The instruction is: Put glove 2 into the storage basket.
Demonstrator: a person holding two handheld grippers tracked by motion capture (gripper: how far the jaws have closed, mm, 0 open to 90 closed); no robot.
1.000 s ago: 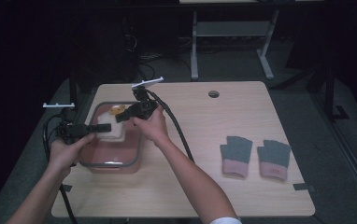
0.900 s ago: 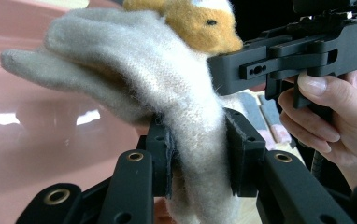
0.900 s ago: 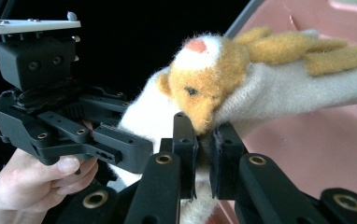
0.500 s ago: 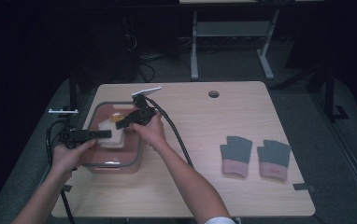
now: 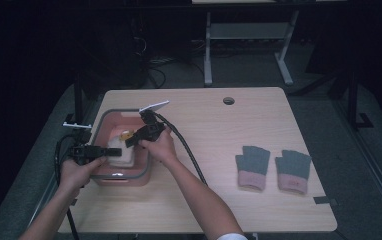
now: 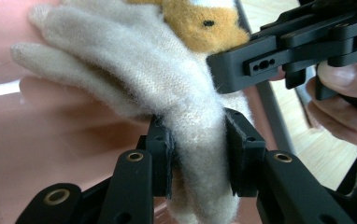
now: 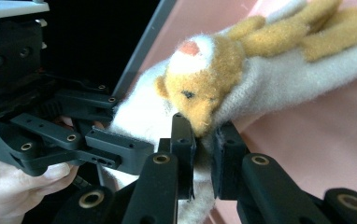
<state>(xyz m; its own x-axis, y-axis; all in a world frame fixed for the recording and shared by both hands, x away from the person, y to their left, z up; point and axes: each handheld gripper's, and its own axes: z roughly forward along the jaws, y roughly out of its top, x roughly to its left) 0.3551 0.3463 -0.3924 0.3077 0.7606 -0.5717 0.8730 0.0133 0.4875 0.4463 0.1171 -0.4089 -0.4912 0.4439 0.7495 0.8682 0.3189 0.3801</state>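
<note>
A cream knitted glove (image 5: 121, 154) with an orange animal face (image 7: 200, 95) hangs low inside a pink bin with a grey rim (image 5: 102, 121). My left gripper (image 5: 110, 150) comes in from the bin's left side. It is shut on the glove's cuff end (image 6: 197, 140), and the wool bulges between its pads. My right gripper (image 5: 130, 142) reaches in from the right. Its jaws have just been opening a little, with glove fabric still pinched between them just under the face (image 7: 203, 135). The two grippers' tips are close together over the bin.
Two grey fingerless gloves with pink cuffs (image 5: 253, 166) (image 5: 293, 171) lie flat on the wooden table's right side. A cable hole (image 5: 228, 100) sits near the far edge. The right gripper's cable (image 5: 184, 145) runs across the table beside the bin.
Both hands have sunk, lowering the cream glove deeper into the pink bin. Both grippers still hold it.
</note>
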